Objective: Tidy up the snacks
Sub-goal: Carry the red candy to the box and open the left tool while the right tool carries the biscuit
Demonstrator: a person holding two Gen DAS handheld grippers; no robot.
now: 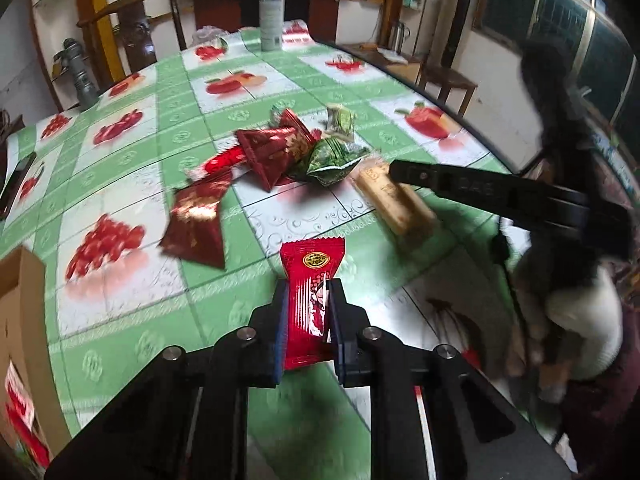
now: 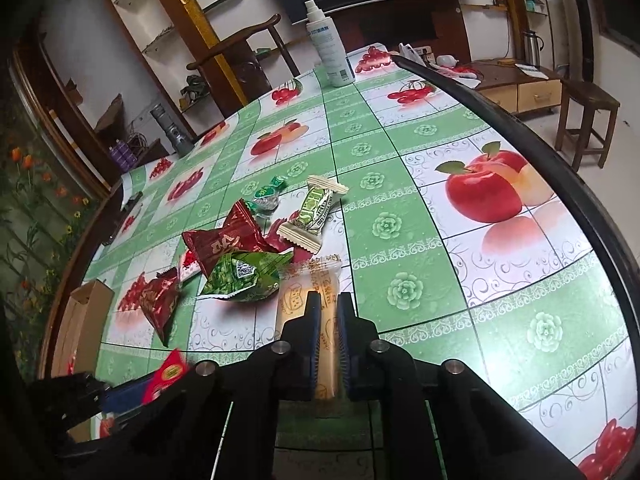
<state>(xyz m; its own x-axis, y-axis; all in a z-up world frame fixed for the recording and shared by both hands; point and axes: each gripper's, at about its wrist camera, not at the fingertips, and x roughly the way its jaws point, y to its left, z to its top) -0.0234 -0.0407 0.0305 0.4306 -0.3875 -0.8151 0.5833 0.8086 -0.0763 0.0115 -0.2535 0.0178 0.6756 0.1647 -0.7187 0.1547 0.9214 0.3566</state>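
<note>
We were in a home: behind the fruit-print counter [image 2: 460, 240] stood a wooden chair [image 2: 240, 60] and wall shelves [image 2: 136, 16].

Wooden chair [image 2: 240, 52] upper left behind desk [image 2: 500, 288] with green fruit-print cloth; white walls, wall shelves; low cabinet [image 2: 520, 84], stool [image 2: 588, 116] upper right.
</note>
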